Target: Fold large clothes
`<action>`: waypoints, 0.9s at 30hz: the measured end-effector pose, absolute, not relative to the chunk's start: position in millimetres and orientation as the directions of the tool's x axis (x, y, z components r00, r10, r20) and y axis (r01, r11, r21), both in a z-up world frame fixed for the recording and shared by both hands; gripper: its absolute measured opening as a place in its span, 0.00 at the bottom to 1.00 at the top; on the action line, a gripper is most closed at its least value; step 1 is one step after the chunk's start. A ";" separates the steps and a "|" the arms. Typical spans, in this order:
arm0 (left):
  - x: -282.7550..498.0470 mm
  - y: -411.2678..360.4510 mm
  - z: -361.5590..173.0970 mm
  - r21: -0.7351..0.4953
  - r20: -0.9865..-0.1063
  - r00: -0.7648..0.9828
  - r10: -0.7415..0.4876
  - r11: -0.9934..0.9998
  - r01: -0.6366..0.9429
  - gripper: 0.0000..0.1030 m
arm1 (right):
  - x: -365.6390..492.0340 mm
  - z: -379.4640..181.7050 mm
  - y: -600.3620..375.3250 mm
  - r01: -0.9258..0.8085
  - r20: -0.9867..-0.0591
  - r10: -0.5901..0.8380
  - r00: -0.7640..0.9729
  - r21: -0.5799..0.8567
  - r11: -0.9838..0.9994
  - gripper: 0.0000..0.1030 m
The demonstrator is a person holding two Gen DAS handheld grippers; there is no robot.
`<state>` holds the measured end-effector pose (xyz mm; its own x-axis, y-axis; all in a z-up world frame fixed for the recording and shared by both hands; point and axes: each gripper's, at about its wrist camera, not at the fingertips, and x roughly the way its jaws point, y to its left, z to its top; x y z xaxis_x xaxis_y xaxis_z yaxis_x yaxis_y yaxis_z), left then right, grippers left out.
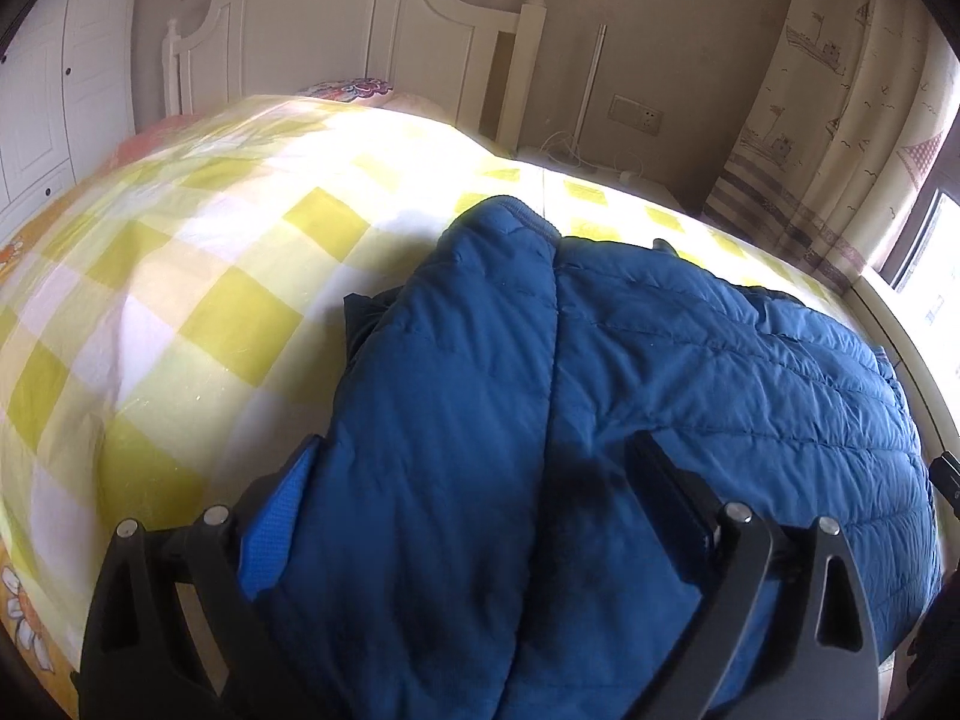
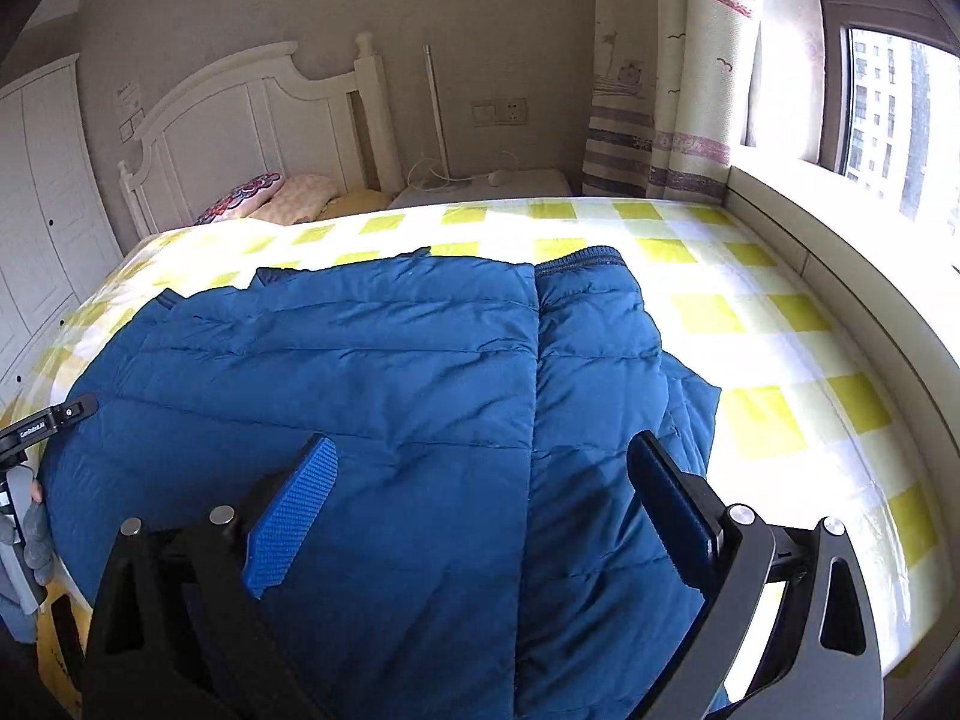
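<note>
A blue quilted down jacket [image 1: 630,396] lies on a bed with a yellow and white checked sheet [image 1: 180,276]. In the left wrist view a sleeve is folded lengthwise over the body. My left gripper [image 1: 474,468] is open, its fingers wide apart just above the jacket's near left part. In the right wrist view the jacket [image 2: 372,372] spreads across the bed [image 2: 750,312], with the other sleeve folded along its right side. My right gripper [image 2: 480,474] is open above the jacket's near right part. The left gripper's tip [image 2: 54,414] shows at the left edge there.
A white headboard [image 1: 360,18] and pillows [image 2: 264,198] stand at the far end. A white wardrobe [image 1: 42,96] is at left. A nightstand with cables [image 2: 480,180], a patterned curtain [image 2: 672,60] and a window with a sill [image 2: 840,252] are at right.
</note>
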<state>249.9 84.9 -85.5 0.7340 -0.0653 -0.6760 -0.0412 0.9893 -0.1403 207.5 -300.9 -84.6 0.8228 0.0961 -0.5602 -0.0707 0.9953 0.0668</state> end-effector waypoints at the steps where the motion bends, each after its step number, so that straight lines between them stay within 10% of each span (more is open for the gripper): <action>1: 239.7 72.7 -81.0 -0.106 -0.657 0.752 -0.041 0.994 -0.039 0.94 | 198.8 -82.2 -280.8 -0.122 -0.550 0.119 0.827 0.030 0.992 0.91; 9: 198.1 9.0 -87.4 0.116 -0.545 0.833 0.100 0.992 -0.044 0.95 | 174.4 -133.7 -184.5 -0.265 -0.528 0.136 0.838 -0.175 0.948 0.93; 14: 156.3 27.8 -49.7 0.141 -0.292 0.888 0.355 0.934 -0.328 0.95 | 176.9 -130.8 -192.2 -0.284 -0.550 0.170 0.818 -0.128 0.950 0.94; 16: 140.7 23.4 -31.2 0.110 -0.247 0.932 0.263 0.964 -0.243 0.95 | 177.7 -132.2 -191.0 -0.273 -0.549 0.162 0.820 -0.128 0.953 0.94; 19: 153.3 -9.0 -39.6 0.107 -0.402 0.915 0.001 0.993 0.046 0.97 | 176.5 -136.1 -190.9 -0.265 -0.538 0.164 0.827 -0.116 0.957 0.95; 23: 184.8 -32.7 -96.5 0.079 -0.602 0.797 -0.046 0.990 0.117 0.97 | 175.4 -136.4 -191.2 -0.268 -0.543 0.157 0.825 -0.130 0.955 0.95; 27: 191.0 -26.7 -112.5 0.095 -0.587 0.809 -0.042 0.988 0.120 0.98 | 173.8 -138.0 -191.2 -0.280 -0.547 0.153 0.823 -0.156 0.947 0.95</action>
<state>191.0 -26.7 -112.5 0.8088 -0.0418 -0.5867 0.1203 0.9881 0.0955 173.8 -191.2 -138.0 0.8233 0.1529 -0.5467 -0.2796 0.9473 -0.1561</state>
